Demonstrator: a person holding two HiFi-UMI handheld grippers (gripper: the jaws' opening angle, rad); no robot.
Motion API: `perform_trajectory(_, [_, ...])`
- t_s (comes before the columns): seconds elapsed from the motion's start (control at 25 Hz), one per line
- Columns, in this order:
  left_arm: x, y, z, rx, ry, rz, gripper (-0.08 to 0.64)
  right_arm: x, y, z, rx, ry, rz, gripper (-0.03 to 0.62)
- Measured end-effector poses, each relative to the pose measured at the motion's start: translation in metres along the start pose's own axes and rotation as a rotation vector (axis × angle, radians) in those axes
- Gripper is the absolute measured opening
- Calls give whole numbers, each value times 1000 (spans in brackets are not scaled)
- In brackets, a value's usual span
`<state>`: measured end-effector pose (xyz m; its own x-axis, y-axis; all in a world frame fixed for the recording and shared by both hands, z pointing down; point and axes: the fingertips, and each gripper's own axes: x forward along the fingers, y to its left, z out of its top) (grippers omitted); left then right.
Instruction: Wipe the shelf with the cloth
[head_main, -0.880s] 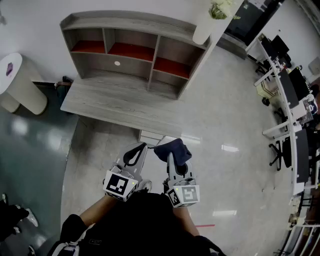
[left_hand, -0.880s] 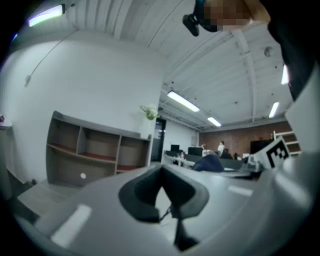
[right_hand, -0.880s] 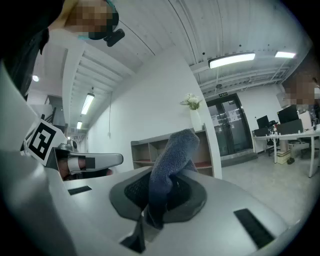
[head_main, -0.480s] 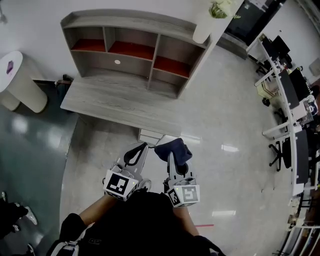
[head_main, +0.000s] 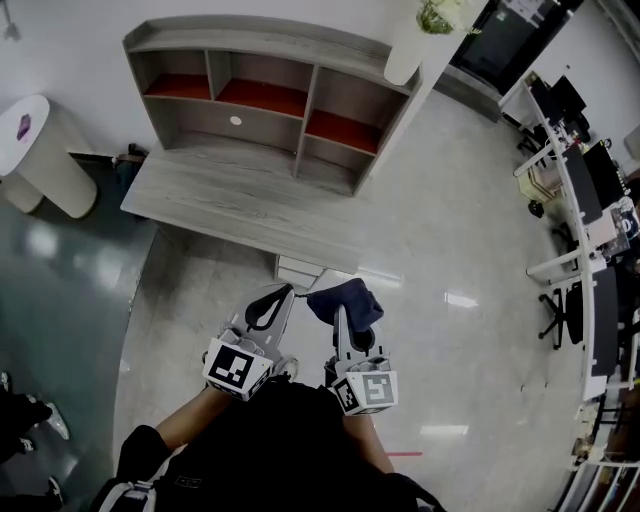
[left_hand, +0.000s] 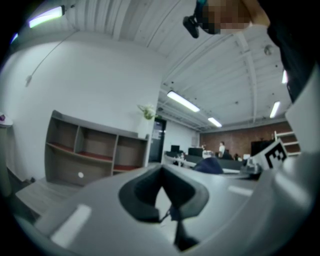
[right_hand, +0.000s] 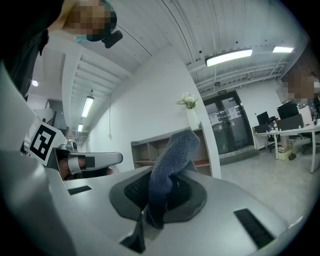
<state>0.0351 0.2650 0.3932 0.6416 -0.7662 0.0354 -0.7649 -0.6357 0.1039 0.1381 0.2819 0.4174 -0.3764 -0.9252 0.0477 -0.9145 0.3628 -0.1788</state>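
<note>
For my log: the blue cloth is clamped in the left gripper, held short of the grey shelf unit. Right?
Wrong gripper. The blue cloth is clamped in the right gripper, as the right gripper view shows. The left gripper is shut on nothing. The cloth is held short of the grey shelf unit.

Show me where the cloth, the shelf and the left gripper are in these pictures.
cloth (head_main: 350, 298), head view, middle of the dark blue bundle.
shelf (head_main: 250, 40), head view, its grey top board.
left gripper (head_main: 280, 294), head view, the tips of its closed jaws.
</note>
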Motion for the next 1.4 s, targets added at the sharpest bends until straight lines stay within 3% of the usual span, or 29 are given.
perform_trajectory(0.36, [2, -14, -9, 21, 21, 69, 3, -4, -26, -10, 7, 17, 27, 32])
perform_trajectory(0.6, [9, 2, -14, 8, 37, 89, 3, 9, -33, -15, 11, 30, 18, 32])
perform_trajectory(0.92, [49, 54, -15, -1, 18, 71, 3, 62, -49, -15, -15, 37, -38, 32])
perform_trajectory(1.4, [124, 174, 5, -14, -5, 19, 3, 199, -52, 1, -67, 53, -89, 32])
